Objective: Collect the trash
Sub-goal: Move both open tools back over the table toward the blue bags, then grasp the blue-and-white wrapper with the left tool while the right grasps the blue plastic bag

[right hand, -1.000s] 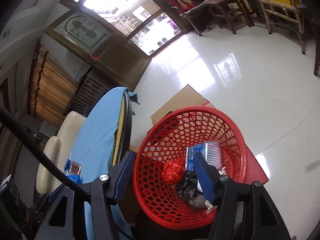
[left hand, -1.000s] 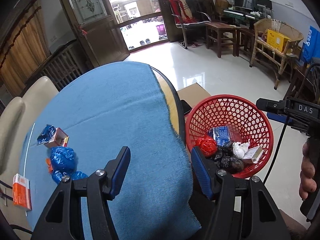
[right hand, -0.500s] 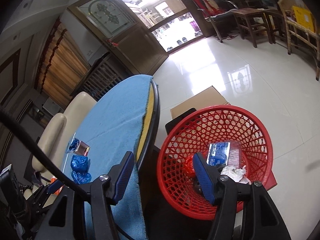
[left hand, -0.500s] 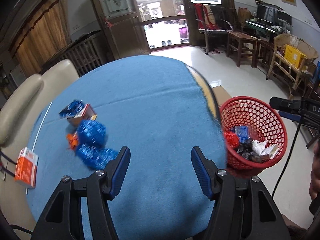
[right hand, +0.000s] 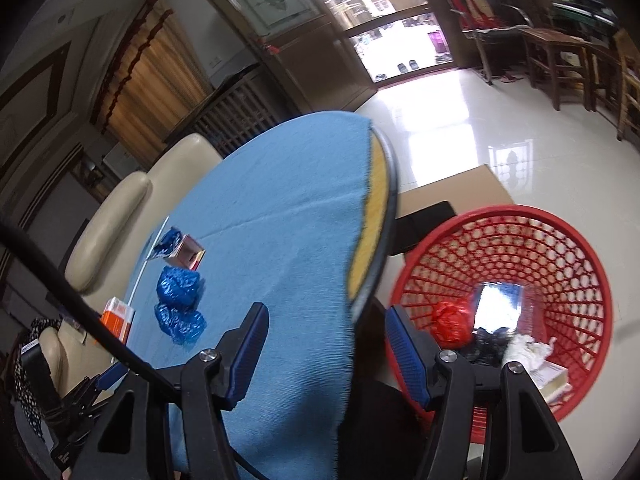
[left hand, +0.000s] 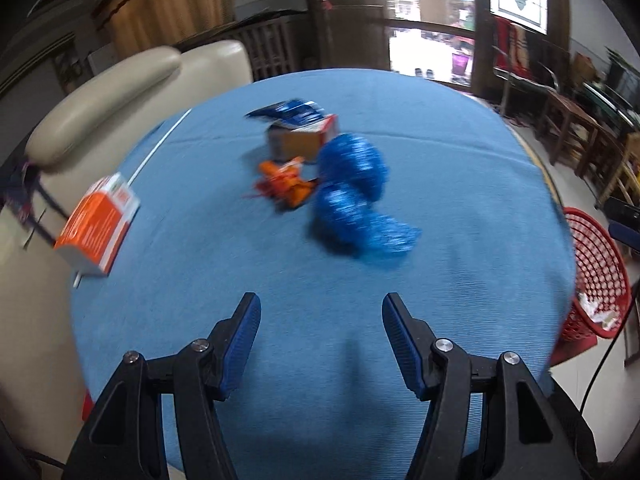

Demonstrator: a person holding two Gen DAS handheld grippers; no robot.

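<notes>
A round table with a blue cloth (left hand: 320, 280) holds trash: two crumpled blue bags (left hand: 354, 196), an orange wrapper (left hand: 284, 184), an opened small carton (left hand: 302, 130) and an orange box (left hand: 96, 228) at the left edge. My left gripper (left hand: 320, 340) is open and empty over the near cloth, short of the blue bags. My right gripper (right hand: 322, 348) is open and empty at the table's right rim, between the cloth (right hand: 280, 208) and the red basket (right hand: 576, 256), which holds several pieces of trash. The blue bags (right hand: 178, 302) also show in the right wrist view.
A cream padded chair (left hand: 120, 80) stands against the table's left side. The red basket (left hand: 596, 280) sits on the floor right of the table, next to a cardboard box (right hand: 456, 192). Wooden chairs (right hand: 560, 52) stand at the far right.
My left gripper has swung left from the basket side to face the trash on the table. My right gripper has also turned left, from over the basket to the table's rim.
</notes>
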